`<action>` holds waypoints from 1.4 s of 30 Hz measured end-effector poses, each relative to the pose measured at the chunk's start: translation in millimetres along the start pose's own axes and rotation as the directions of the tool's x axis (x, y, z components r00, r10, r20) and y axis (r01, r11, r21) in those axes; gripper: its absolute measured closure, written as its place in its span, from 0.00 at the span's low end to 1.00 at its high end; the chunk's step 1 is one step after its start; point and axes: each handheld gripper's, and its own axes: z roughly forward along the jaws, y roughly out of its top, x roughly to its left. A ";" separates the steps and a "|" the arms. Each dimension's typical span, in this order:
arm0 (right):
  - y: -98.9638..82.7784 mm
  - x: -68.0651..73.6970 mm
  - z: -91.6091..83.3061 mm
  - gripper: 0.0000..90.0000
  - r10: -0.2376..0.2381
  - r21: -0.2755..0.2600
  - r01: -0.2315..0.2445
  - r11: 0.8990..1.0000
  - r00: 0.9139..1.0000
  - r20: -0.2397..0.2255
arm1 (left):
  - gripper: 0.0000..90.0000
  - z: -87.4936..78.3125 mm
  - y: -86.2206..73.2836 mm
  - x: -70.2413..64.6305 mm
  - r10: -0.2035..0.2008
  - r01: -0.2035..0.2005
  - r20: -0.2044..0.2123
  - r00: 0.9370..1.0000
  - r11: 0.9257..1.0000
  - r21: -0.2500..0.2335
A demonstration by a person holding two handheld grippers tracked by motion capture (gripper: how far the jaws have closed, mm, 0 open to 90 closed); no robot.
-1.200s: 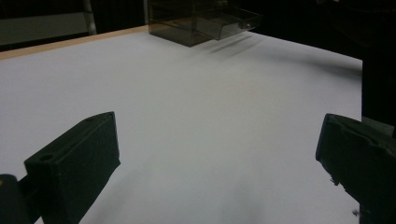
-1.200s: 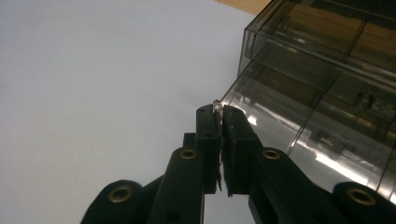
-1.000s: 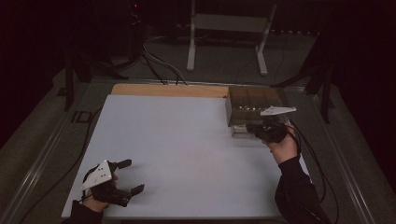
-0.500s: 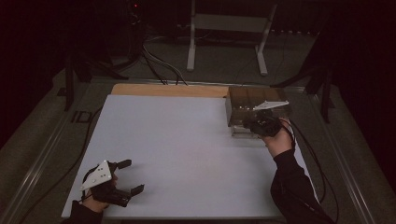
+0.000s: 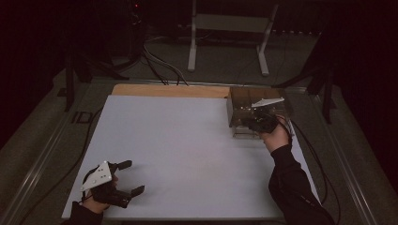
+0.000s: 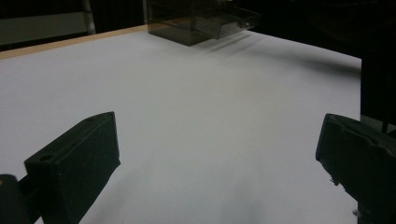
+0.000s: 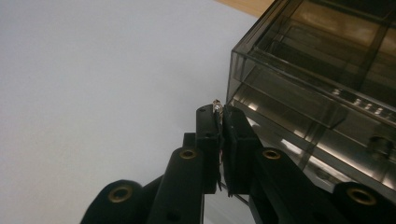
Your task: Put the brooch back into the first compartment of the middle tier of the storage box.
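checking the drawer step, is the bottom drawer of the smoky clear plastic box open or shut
Open: the bottom drawer juts out past the front of the smoky clear plastic drawer box in the left gripper view.

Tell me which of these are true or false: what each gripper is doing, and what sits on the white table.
1. The right gripper is shut on a small thin metal piece. True.
2. The left gripper is clamped on a cup. False: its jaws stand open over the bare white table.
3. The smoky transparent plastic drawer box stands at the table's far right. True.
4. The box sits beside the left gripper. False: it is by the right one.
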 end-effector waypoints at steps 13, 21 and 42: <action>-4.9 -13.2 21.1 0.95 0.030 0.047 -0.029 0.998 1.000 -0.008 | 0.00 0.2 -0.6 -0.1 0.003 -0.003 0.001 1.000 1.000 0.004; -9.0 -19.9 28.5 0.95 0.038 0.082 -0.038 0.996 0.999 0.000 | 0.00 0.3 -0.6 0.6 -0.004 0.004 -0.002 1.000 1.000 0.003; -7.2 -22.4 35.7 0.94 0.005 0.176 -0.011 0.984 0.999 0.035 | 0.00 0.7 -1.3 0.1 0.004 -0.004 0.000 1.000 1.000 0.010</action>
